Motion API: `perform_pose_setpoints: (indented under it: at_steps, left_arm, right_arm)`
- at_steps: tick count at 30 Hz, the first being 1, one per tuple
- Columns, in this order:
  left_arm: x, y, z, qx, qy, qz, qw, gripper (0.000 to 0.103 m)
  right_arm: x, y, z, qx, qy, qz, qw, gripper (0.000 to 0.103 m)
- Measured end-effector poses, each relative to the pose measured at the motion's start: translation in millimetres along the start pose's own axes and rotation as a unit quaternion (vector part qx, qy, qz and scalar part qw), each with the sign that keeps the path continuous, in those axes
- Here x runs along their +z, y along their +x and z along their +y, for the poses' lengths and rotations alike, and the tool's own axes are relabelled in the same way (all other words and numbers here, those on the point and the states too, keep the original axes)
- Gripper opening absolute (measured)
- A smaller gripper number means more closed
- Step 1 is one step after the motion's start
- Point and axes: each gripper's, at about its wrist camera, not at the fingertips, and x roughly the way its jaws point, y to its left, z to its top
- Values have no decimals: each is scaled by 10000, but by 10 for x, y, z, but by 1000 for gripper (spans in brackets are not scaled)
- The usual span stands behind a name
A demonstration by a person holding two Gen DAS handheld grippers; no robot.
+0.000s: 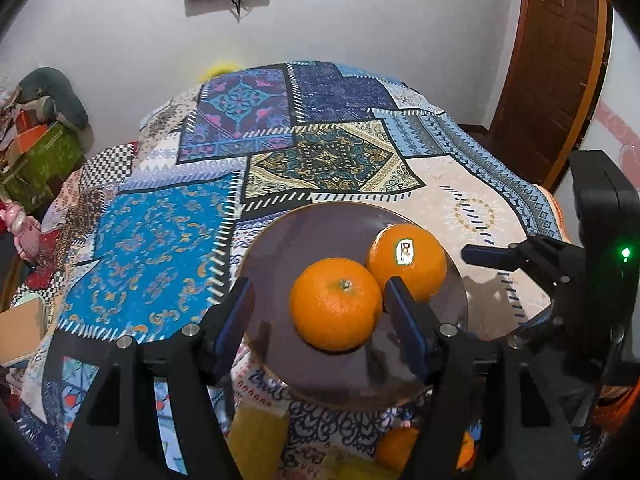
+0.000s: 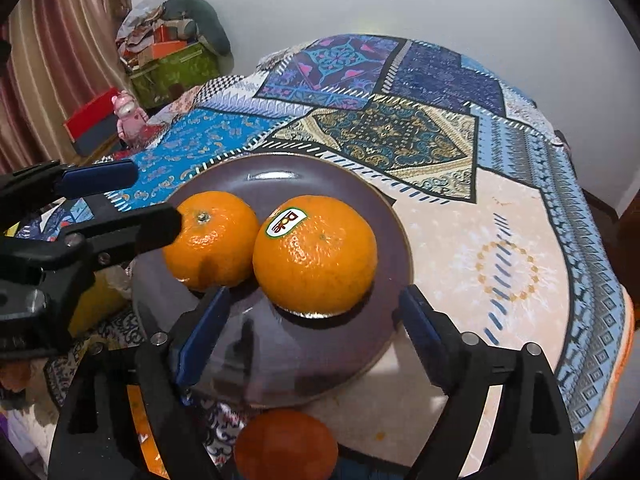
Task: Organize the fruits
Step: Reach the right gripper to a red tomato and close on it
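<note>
A dark purple plate [image 1: 312, 232] sits on the patchwork tablecloth with two oranges on it, touching each other. The stem-up orange [image 1: 335, 304] lies between the fingers of my left gripper [image 1: 320, 316]. The right pad is against its side and the left pad stands clear. The stickered orange [image 2: 316, 256] rests on the plate [image 2: 280, 176] just ahead of my right gripper [image 2: 316, 320], whose pads are wide apart and off it. The stem-up orange [image 2: 212, 240] is also seen in the right wrist view, where the left gripper [image 2: 158, 197] reaches in from the left.
A third orange [image 2: 286, 444] lies on the cloth in front of the plate, under my right gripper. Something yellow [image 1: 256, 436] lies near it. The table edge [image 2: 616, 312] curves off at the right. Boxes and clutter [image 2: 172, 72] stand by the far wall.
</note>
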Motion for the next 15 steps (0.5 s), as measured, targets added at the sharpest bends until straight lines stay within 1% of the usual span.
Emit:
perform_pose_setpoints:
  at_steps: [5,10,13,15]
  left_arm:
    - [-94,-218,24,73,-53,-154,9998,71]
    - [-193,-400,-6,105,-78,-277,9995,73]
    - [-268,-491,-35,141,-98,-340,9993,78]
    - [-321,-550,-63,237,-108,-425,9988,87]
  right_arm:
    - [-62,-162,-8,-34,62,-115,9999,85]
    - [-189,-392,-52,-52,230,-289,9993,85]
    - [-303,-509,-67,-107,226,-345,9991,85]
    - [-387,-556,-73,-63,235,-321,9992,85]
